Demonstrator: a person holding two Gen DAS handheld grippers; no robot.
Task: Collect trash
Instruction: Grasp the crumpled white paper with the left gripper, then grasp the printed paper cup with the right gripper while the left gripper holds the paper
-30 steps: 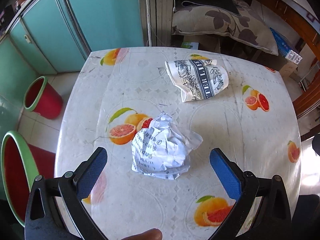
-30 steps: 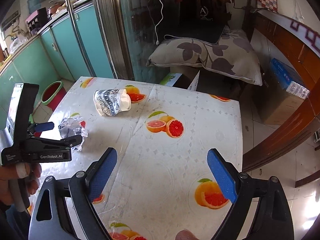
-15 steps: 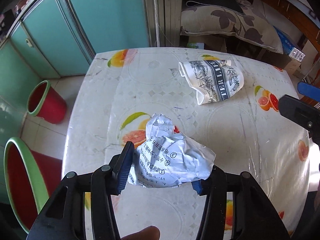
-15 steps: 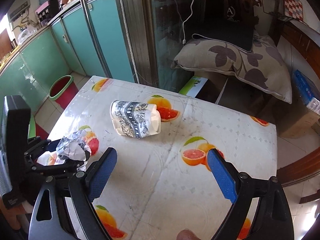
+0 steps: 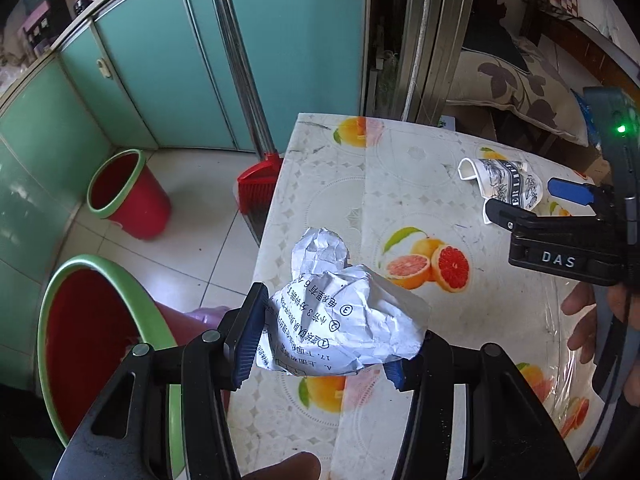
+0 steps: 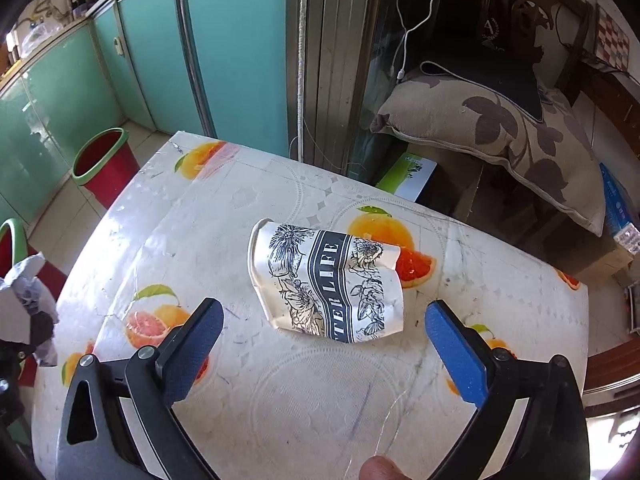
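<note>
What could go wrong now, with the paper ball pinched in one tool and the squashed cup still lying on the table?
1. The paper ball is loose and crumpled; the left tool might lose it before it is over the near bin, and it would land on the floor.
2. The squashed cup lies flat, so the open right tool could slide it across the slick table instead of gripping it.
</note>
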